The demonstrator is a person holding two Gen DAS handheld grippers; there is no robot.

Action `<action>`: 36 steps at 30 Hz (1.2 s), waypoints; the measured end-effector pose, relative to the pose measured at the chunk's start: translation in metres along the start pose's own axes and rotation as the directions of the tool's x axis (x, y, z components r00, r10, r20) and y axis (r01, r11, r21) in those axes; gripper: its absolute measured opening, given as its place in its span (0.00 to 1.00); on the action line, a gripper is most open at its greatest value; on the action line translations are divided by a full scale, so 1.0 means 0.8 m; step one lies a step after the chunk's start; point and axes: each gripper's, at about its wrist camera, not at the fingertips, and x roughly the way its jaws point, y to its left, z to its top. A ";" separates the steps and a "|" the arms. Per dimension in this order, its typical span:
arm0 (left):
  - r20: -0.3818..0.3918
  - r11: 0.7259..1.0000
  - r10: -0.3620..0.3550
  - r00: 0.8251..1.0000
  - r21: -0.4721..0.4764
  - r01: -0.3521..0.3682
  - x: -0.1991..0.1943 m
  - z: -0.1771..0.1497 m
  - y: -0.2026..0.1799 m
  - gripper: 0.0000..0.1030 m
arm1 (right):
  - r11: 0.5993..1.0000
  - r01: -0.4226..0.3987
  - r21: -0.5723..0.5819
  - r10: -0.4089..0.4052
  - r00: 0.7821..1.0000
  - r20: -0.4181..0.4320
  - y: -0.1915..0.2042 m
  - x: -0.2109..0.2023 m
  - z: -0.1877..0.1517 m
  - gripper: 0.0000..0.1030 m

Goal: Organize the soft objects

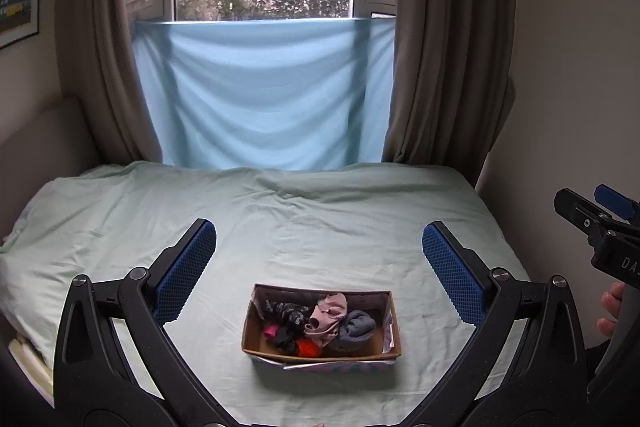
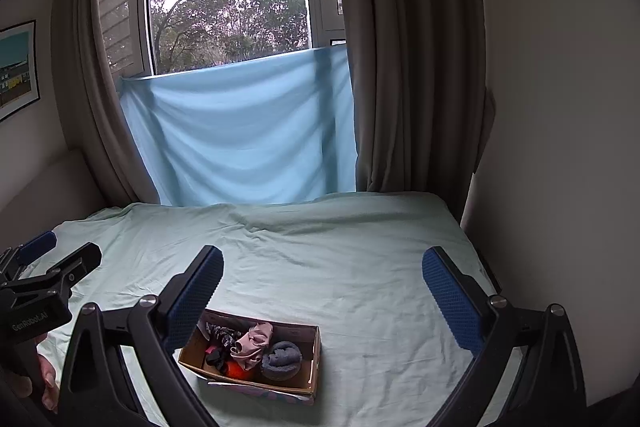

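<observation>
Socks point(image 1: 320, 323) fill the cardboard box point(image 1: 394, 347) on the bed point(image 1: 320, 219); above the box, left gripper point(image 1: 320, 269) and right gripper point(image 2: 322, 301) hover wide open, holding nothing.

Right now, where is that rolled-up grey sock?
The grey sock lies at the right end of the cardboard box on the bed, beside the pink cloth, in both wrist views.

left gripper point(image 1: 319, 269) jaws wide apart above cardboard box point(image 1: 320, 357) of socks point(image 1: 326, 321) on bed point(image 1: 280, 219).
</observation>
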 end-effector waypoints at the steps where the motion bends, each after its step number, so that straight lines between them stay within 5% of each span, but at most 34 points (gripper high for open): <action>1: 0.000 1.000 0.001 1.000 0.000 -0.001 0.001 0.000 0.000 1.00 | 1.000 0.002 0.000 -0.002 1.000 0.000 0.000 0.001 0.000 0.96; 36: 0.088 0.998 0.011 0.996 0.068 -0.017 -0.005 0.000 -0.017 1.00 | 1.000 0.012 0.004 -0.012 1.000 0.006 0.000 0.009 0.003 0.96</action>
